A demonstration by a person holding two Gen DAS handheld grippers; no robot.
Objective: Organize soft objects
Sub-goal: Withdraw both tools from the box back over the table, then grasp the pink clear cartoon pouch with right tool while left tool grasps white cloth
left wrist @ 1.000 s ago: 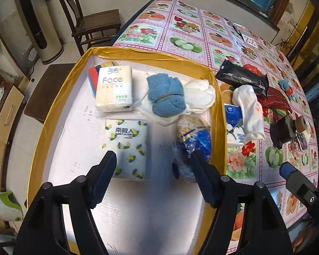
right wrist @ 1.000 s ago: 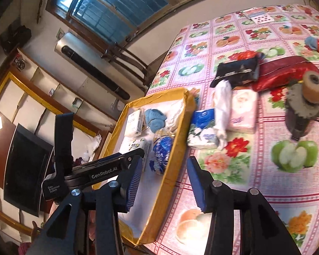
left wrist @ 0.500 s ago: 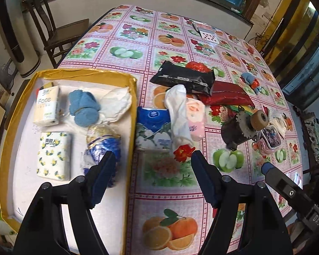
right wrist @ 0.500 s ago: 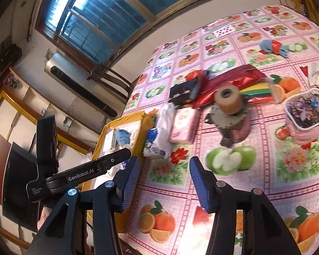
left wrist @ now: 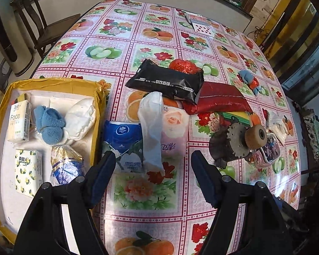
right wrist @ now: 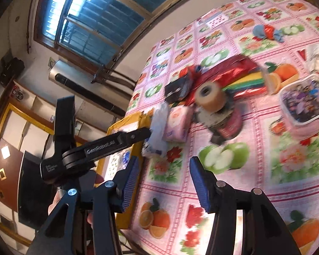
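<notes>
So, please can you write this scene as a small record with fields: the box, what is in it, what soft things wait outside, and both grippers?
container: yellow box at the table's left edge
inside it: Face tissue pack, blue sock bundle, white cloth, lemon-print tissue pack, blue and gold bag
outside, beside the box: blue Vinda pack, white sock draped over the pink tissue pack
farther: black packet, red packet
left gripper: open, empty, above the white sock
right gripper: open, empty

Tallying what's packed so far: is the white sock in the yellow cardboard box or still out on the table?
Out. The white sock lies draped over the blue and pink tissue packs on the tablecloth, right of the yellow cardboard box.
</notes>
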